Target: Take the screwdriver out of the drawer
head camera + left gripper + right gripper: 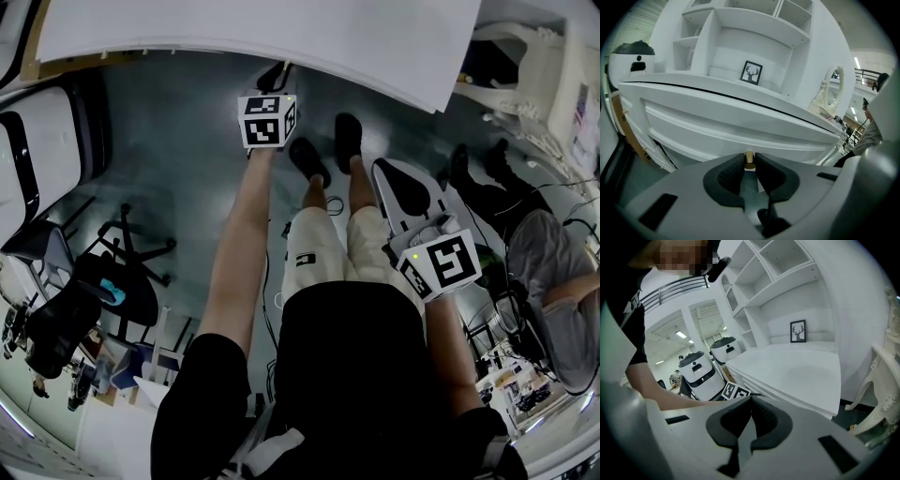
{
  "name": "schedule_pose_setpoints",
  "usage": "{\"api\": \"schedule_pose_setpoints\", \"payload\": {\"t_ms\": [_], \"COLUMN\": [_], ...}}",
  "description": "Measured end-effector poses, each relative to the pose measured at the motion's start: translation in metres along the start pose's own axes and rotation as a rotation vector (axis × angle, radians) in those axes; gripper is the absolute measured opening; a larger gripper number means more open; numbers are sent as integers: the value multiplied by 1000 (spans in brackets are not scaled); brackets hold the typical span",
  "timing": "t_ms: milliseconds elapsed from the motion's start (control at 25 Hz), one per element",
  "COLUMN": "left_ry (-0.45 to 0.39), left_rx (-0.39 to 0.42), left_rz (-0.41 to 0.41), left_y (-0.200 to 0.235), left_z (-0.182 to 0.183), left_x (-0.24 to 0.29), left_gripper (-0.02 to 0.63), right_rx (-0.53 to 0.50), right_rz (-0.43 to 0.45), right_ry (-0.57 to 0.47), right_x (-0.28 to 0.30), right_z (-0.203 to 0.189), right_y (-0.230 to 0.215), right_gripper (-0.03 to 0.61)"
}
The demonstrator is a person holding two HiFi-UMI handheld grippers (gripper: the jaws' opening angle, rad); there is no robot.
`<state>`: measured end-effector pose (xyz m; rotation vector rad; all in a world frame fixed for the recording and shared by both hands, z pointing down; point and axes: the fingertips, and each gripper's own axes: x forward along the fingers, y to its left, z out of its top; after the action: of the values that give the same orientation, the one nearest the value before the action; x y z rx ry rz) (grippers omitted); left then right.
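My left fingers (pixel 733 171) grip the drawer knob (pixel 749 160).
Straight ahead, mid-frame, lies the drawer front (pixel 717 129); right fingers (pixel 762 413) closed, empty.

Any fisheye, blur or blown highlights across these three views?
Head view: strong fisheye, the floor curves and the white desk top shows little texture. Left gripper view: the straight drawer front bows into an arc, the brass knob is sharp, the corners are black. Right gripper view: the shelves bend, the ceiling lights glare, no motion blur.
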<state>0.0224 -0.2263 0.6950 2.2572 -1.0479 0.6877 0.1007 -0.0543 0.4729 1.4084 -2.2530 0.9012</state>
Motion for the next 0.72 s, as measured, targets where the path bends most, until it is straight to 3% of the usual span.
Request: {"api": "schedule_pose_setpoints", "payload": {"t_ms": [720], "left_ry": [28], "left_rx": [-32], "left_rz": [-4], "left_y": [0], "left_z": [-24], "left_x": [-30], "left_gripper": [81], "right_rx": [-17], "right_rz": [17], "right_ry": [-11], "right_x": [3], "right_z": [5], "right_y": [20], "right_gripper": [18]}}
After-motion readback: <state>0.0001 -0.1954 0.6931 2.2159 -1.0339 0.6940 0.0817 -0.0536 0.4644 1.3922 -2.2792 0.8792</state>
